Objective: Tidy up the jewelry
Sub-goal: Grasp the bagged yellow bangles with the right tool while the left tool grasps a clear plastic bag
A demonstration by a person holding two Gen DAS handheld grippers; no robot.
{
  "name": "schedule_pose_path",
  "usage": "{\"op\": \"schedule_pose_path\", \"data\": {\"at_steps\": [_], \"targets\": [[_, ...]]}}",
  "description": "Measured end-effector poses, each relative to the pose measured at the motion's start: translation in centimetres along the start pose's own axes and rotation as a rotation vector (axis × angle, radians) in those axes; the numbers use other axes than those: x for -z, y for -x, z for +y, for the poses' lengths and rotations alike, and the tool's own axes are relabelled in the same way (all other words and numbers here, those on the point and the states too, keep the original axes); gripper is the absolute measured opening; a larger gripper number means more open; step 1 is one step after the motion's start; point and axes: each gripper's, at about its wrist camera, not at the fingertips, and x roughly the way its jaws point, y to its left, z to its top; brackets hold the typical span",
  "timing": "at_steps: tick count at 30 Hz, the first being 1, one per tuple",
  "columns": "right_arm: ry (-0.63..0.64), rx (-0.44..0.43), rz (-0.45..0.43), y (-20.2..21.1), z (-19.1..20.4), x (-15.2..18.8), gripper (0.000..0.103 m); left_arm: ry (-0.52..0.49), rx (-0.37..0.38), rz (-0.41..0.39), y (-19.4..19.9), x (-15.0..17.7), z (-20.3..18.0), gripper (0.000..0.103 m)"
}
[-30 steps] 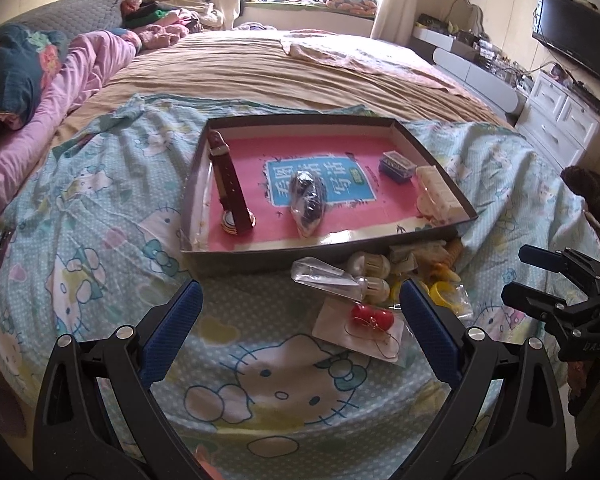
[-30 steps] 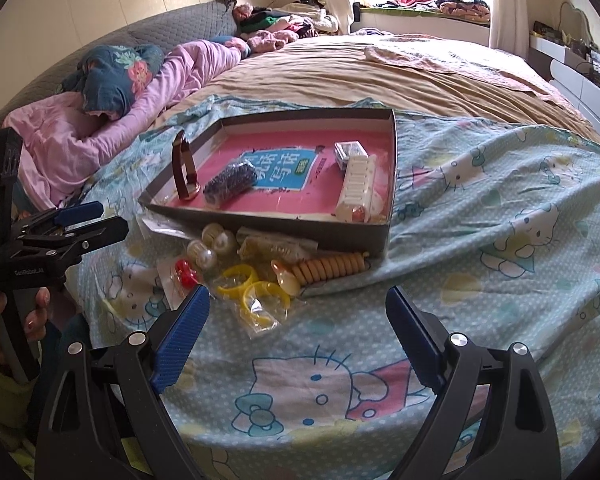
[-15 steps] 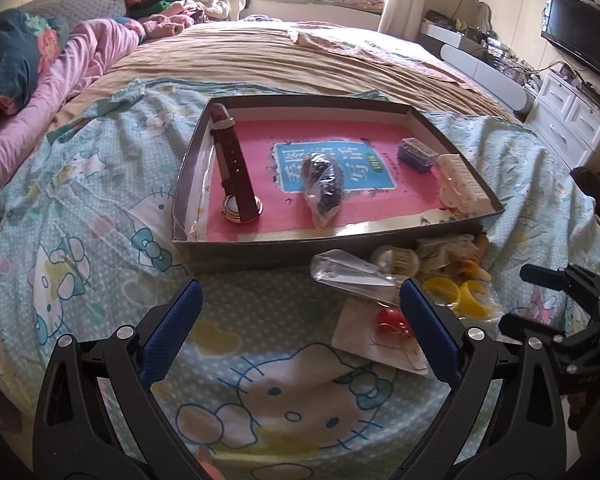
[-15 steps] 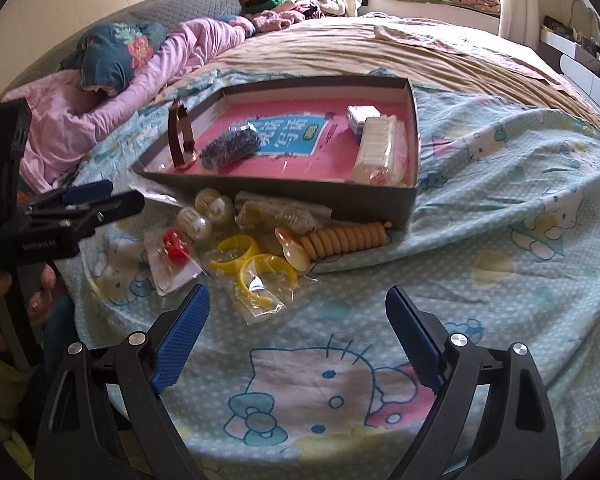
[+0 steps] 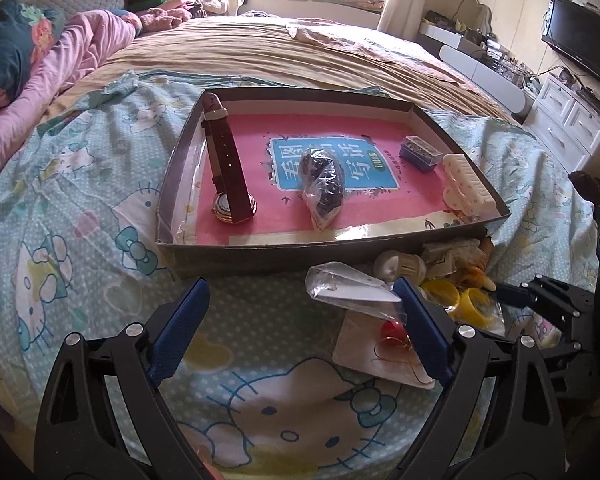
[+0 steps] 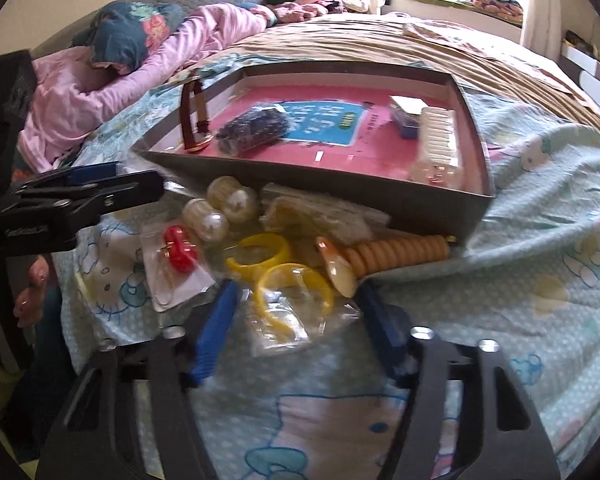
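Observation:
A shallow box [image 5: 260, 254] [image 6: 300, 172] with a pink floor lies on the bed. It holds a brown-strap watch [image 5: 228, 168] [image 6: 194, 120], a bagged dark bracelet [image 5: 323, 186] [image 6: 254, 130], a small blue case [image 5: 417, 152] and a white clip [image 5: 467, 188]. Loose jewelry lies in front of it: yellow bangles in a clear bag [image 6: 288, 284], a red earring on a card [image 6: 178, 254] [image 5: 391, 330], pearl balls [image 6: 216, 216] and an orange bead bracelet [image 6: 395, 254]. My right gripper [image 6: 294, 324] is open, its fingers on either side of the bagged bangles. My left gripper [image 5: 300, 328] is open over the sheet.
The bed carries a Hello Kitty sheet [image 5: 80, 240] and a tan blanket [image 5: 280, 56]. Pink bedding [image 6: 112, 84] is piled at the left. White drawers [image 5: 571, 120] and a TV [image 5: 583, 48] stand at the right.
My right gripper has moved forward and down to the bagged yellow bangles, and its fingers have narrowed around them. My left gripper has edged closer to the box.

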Motion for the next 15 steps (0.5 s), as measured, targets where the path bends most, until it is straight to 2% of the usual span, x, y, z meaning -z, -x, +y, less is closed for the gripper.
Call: {"op": "schedule_pose_path", "data": {"at_steps": [5,12,15], "targets": [[-0.045,-0.032,-0.024,0.6,-0.8,0.2,0.051,0.003,0.027,0.000,-0.6,0.0,-0.2,0.080],[-0.061,-0.038,-0.027,2.3,-1.6,0.9,0.049,-0.014,0.060,0.004,-1.4,0.0,-0.7,0.055],[-0.076,-0.023,-0.027,3.0,-2.3,1.3,0.049,-0.026,0.078,-0.001,-1.4,0.0,-1.1,0.037]]}}
